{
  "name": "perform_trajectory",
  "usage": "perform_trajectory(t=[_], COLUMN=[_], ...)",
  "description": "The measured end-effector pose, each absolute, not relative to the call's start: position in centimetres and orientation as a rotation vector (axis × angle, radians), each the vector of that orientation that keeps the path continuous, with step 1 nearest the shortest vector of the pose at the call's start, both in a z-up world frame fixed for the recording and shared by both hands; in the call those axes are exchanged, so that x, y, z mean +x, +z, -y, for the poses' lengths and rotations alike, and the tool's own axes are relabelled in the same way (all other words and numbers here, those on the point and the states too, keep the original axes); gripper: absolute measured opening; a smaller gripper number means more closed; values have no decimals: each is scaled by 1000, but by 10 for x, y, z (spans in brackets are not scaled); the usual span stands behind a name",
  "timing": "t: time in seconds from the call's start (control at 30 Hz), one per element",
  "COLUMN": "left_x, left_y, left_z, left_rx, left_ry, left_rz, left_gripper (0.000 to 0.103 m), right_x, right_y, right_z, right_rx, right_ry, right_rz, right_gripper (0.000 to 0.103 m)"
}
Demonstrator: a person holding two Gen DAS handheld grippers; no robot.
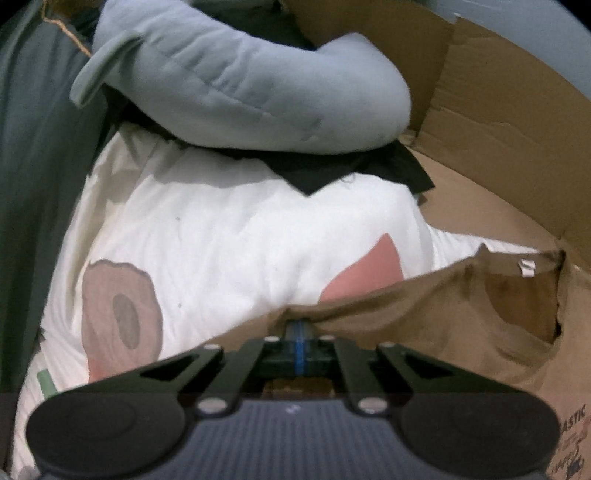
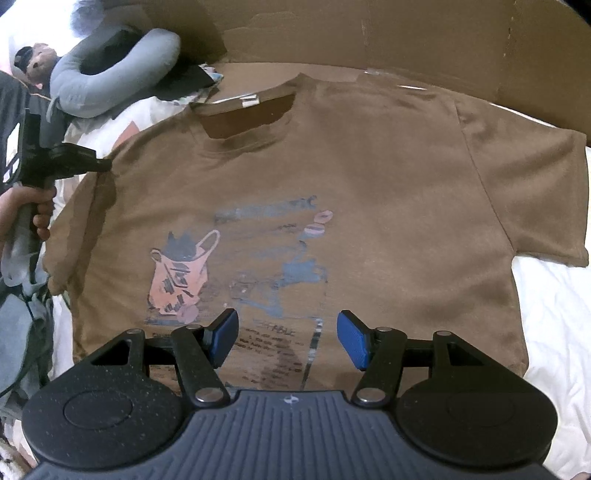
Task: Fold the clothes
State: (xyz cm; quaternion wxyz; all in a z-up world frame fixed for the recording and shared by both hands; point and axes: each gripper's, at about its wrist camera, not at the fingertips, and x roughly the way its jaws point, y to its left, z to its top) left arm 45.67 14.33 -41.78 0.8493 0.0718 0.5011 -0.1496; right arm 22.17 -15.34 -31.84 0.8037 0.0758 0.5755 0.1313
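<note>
Brown T-shirt [image 2: 332, 177] lies spread flat, print side up, straight ahead of your right gripper [image 2: 288, 339], its collar at the far end and one short sleeve reaching out to that gripper's right. Faded artwork, a pink bag and blue-grey shapes, sits just beyond the fingertips. Your right gripper hangs above the shirt's lower half with its blue pads [image 2: 352, 338] well apart and nothing between them.

Your left gripper [image 1: 300, 326] has its jaws pressed together, pinching a ridge of the shirt's edge, which bunches up around the fingertips; the collar opening is off to that gripper's right. From the right wrist view, that gripper meets the shirt near its shoulder, far to the left, with your hand [image 2: 26, 214] wrapped round the handle.

Under the shirt is white bedding [image 1: 229, 236] with pink and brown patches, stretching ahead of the left gripper. Farther ahead rests a curved grey-blue cushion [image 1: 236, 85] on dark fabric. Brown cardboard [image 2: 369, 33] stands along the far side, beyond the collar.
</note>
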Motion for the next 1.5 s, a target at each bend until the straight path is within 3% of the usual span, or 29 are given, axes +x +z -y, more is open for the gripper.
perform_trajectory(t=[0.2, 0.53, 1.1, 1.4, 1.47, 1.5], left_x=[472, 449, 446, 452, 451, 449], left_y=[-412, -387, -431, -429, -422, -418], left_z=[-151, -136, -50, -41, -44, -47], left_rx=[37, 89, 193, 160, 142, 135], left_ry=[-231, -314, -444, -416, -430, -440], left_rz=[-1028, -955, -971, -955, -947, -942], left_gripper=[3, 6, 9, 6, 8, 14], right_x=[218, 210, 234, 236, 235, 234], right_y=[-318, -316, -369, -374, -373, -373], right_z=[150, 144, 152, 154, 155, 156], right_rx=[170, 171, 132, 145, 140, 136], right_ry=[294, 310, 156, 155, 156, 156], right_rz=[-1236, -1228, -1146, -1132, -1130, -1127], right_gripper=[66, 66, 66, 66, 66, 66])
